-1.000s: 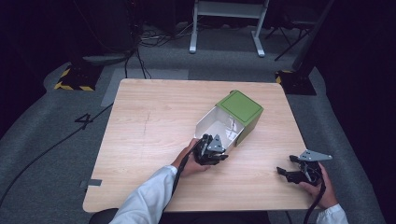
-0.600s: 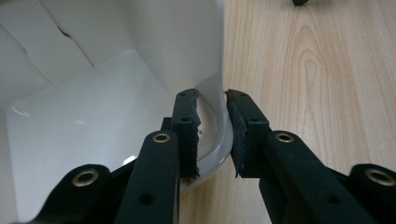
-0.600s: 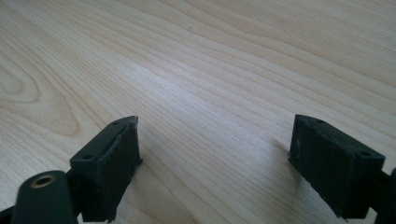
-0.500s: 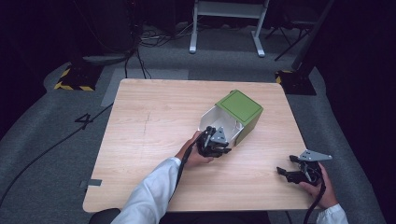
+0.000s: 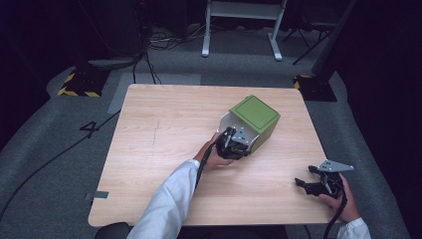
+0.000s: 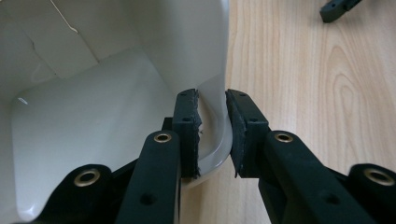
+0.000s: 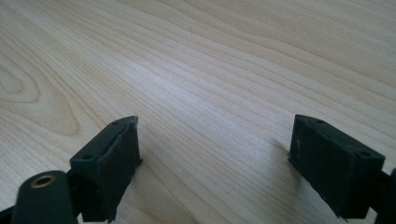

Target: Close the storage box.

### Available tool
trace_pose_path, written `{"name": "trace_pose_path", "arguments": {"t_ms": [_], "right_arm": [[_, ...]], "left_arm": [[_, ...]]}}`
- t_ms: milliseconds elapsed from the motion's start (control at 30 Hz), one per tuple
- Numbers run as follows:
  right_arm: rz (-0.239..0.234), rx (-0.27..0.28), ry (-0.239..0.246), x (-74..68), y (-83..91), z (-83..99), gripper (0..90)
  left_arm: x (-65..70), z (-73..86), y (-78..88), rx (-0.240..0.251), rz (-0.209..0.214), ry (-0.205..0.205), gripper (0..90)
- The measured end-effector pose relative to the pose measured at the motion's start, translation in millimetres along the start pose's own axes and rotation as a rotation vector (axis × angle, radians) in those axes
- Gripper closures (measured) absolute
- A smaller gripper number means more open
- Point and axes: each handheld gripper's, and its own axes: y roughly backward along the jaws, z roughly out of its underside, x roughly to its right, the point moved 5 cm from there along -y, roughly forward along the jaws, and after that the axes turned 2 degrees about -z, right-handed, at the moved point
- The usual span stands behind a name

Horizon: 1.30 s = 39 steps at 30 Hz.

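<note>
Your left gripper (image 6: 212, 135) is clamped on the side wall of the green box (image 5: 255, 119), one jaw inside, one outside. The box lies on its side toward the far right of the table (image 5: 164, 139), its open mouth facing you; the pale inside, as far as you can see into it, holds nothing. Your right gripper (image 7: 215, 168) rests near the front right corner, well apart, jaws wide over bare wood.

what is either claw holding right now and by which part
The left claw is shut on the green box, pinching the edge of its white open flap. The right claw is open above the table, holding nothing.
</note>
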Motion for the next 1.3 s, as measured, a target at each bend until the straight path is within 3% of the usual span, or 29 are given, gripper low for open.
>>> {"name": "trace_pose_path", "arguments": {"t_ms": [267, 367, 467, 533, 600, 733, 1067, 1167, 1300], "right_arm": [[0.0, 0.0, 0.0, 0.0, 0.0, 0.0, 16.2], [-0.001, 0.0, 0.001, 0.0, 0.1, 0.1, 16.2], [-0.001, 0.0, 0.001, 0.0, 0.2, 0.2, 16.2], [-0.001, 0.0, 0.001, -0.1, 0.2, 0.2, 16.2], [-0.002, 0.001, 0.001, -0.1, 0.2, 0.2, 16.2], [-0.002, 0.001, 0.001, -0.1, 0.2, 0.2, 16.2], [-0.002, 0.001, 0.001, -0.1, 0.2, 0.2, 16.2], [-0.003, 0.001, 0.001, -0.1, 0.2, 0.2, 16.2], [-0.002, 0.001, 0.001, 0.0, 0.1, 0.2, 16.2]], "left_arm": [[-7.9, -5.5, -7.7, 0.001, -0.007, 0.011, 72.0], [-11.4, -5.7, -10.2, 0.008, -0.027, 0.021, 65.2], [-14.4, -5.3, -9.5, 0.016, -0.058, 0.042, 51.7], [-15.1, -4.9, -8.2, 0.017, -0.057, 0.047, 50.0], [-17.1, -4.5, -5.6, 0.01, -0.071, 0.049, 41.3], [-19.5, -4.7, -1.2, 0.016, -0.104, 0.061, 32.8], [-17.1, -7.2, 2.9, -0.001, -0.113, 0.036, 31.1], [-19.5, -7.7, 12.9, -0.017, -0.131, 0.02, 29.7], [-22.6, -7.6, 21.5, -0.012, -0.141, 0.031, 29.1]]}}
